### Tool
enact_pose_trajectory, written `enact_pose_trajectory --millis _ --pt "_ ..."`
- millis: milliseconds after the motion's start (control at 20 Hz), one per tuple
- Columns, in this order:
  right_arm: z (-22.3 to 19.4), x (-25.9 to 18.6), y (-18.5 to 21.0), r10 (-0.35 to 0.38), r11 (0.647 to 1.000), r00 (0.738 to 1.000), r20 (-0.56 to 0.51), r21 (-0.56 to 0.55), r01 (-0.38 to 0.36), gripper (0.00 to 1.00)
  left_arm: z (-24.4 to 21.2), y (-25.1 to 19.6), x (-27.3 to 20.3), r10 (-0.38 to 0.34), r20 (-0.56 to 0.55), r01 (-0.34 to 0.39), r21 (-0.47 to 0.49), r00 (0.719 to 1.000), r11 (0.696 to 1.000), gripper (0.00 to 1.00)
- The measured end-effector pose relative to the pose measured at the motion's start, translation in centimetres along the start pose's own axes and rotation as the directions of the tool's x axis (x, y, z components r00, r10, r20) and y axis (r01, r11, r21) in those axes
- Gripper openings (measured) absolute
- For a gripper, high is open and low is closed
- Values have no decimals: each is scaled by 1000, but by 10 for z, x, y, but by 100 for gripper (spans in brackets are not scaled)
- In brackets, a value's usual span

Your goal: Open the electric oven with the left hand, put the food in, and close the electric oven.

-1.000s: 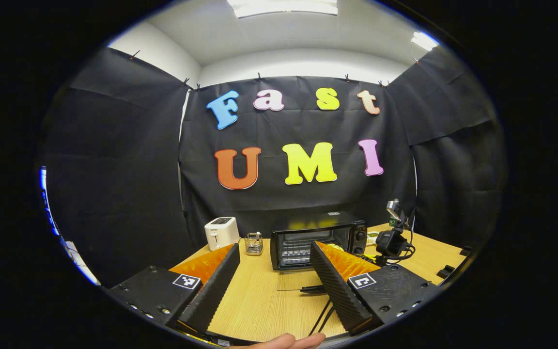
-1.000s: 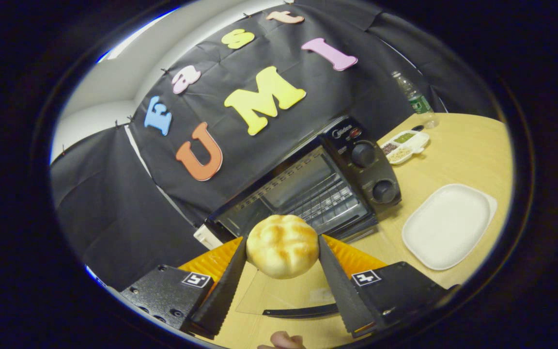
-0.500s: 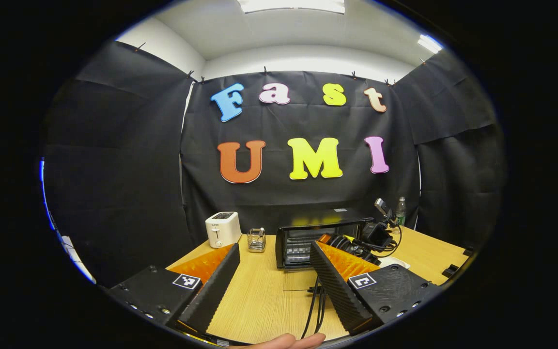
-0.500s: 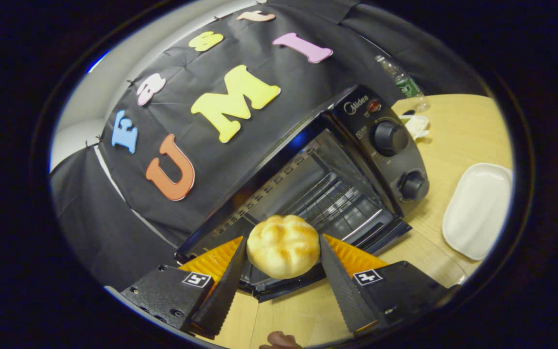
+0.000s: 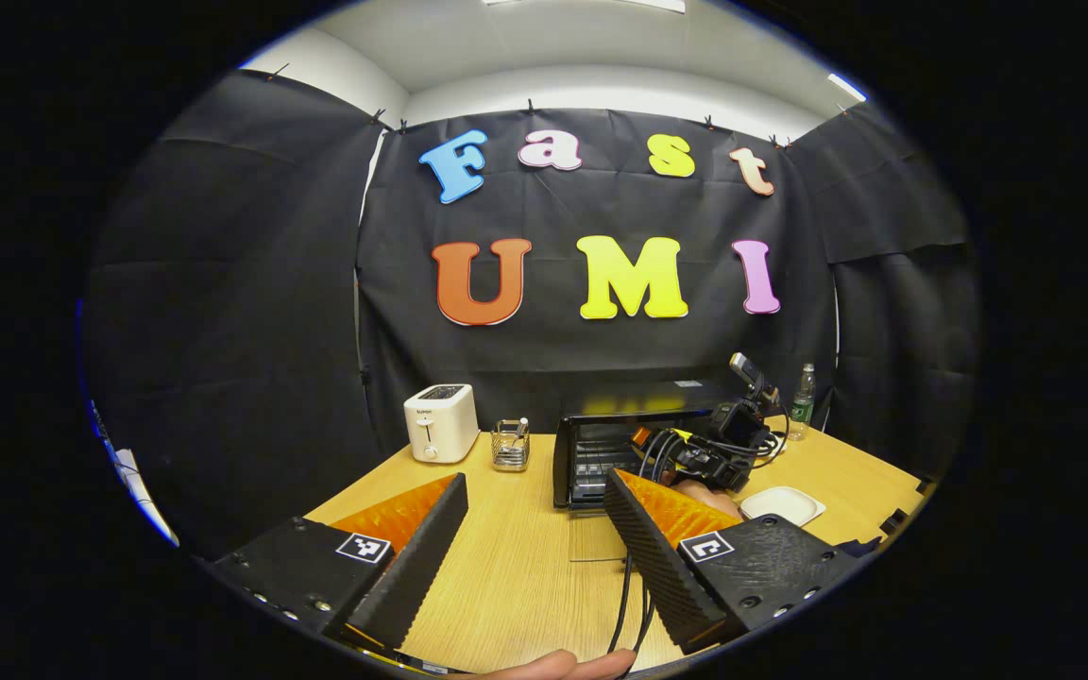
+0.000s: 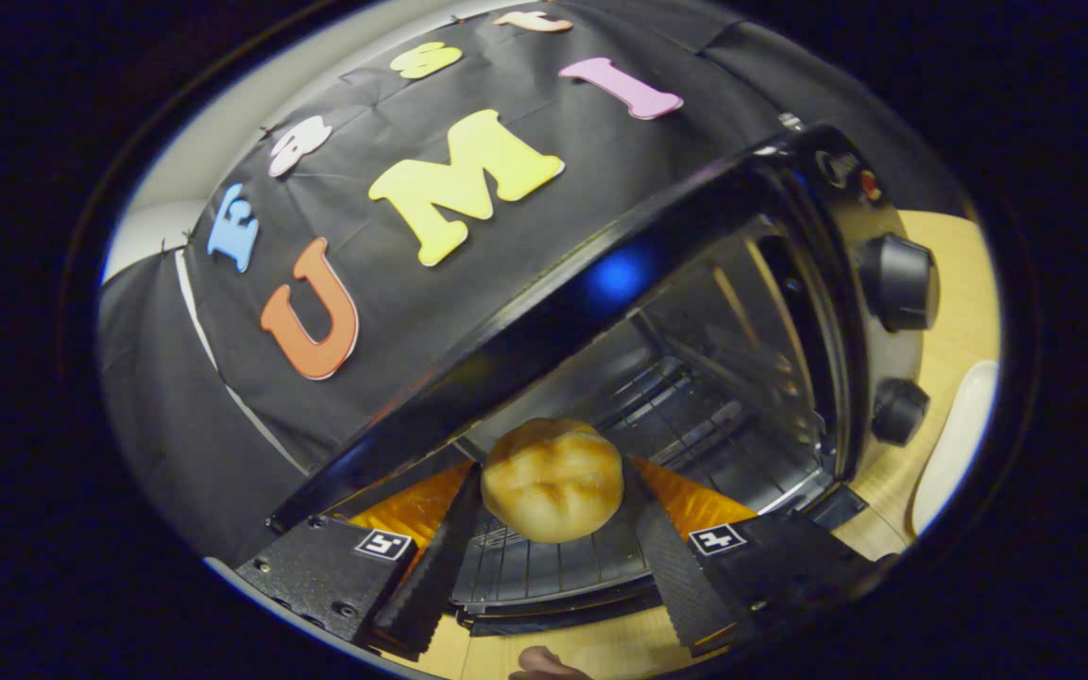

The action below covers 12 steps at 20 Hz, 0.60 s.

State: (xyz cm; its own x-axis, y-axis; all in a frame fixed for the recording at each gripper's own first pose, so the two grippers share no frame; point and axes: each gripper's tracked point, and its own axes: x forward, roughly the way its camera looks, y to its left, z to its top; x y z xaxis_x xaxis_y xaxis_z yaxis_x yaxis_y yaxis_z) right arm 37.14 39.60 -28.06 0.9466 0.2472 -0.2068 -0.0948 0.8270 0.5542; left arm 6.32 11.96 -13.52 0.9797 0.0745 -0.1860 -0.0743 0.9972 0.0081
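Right gripper is closing on oven mouth since 1 s ago, fingers pinching bun over rack | left gripper is hanging back over worktop, fingers spread, empty | tip: keep bun level, go deeper, set on rack before releasing

The black electric oven stands with its mouth wide open, its wire rack bare beneath the round golden bun at the threshold. Its glass door lies folded flat on the wooden table in front. Left of the oven stand a wire-mesh holder and a white toaster, with open tabletop before them. Right of the oven lies a white oblong plate.
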Motion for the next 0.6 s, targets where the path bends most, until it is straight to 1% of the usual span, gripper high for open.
enact_pose_trajectory --millis 100,200,300,350,600 --pt "2 7 2 16 999 1000 23 -49 -15 87 -4 -1 3 1 -12 0 4 1000 1000 95" --pt "5 10 9 37 996 998 49 -82 -33 90 -2 0 3 -3 -10 3 6 1000 1000 95" --pt "7 8 8 19 992 998 63 -124 -11 93 3 -3 4 -6 5 6 4 1000 1000 95" --pt "8 5 8 16 991 998 66 -133 -7 95 4 -4 1 -11 12 11 1 1000 1000 95" --pt "9 -23 14 30 989 998 62 -149 -20 95 3 -3 -6 -10 10 10 -2 1000 1000 95"
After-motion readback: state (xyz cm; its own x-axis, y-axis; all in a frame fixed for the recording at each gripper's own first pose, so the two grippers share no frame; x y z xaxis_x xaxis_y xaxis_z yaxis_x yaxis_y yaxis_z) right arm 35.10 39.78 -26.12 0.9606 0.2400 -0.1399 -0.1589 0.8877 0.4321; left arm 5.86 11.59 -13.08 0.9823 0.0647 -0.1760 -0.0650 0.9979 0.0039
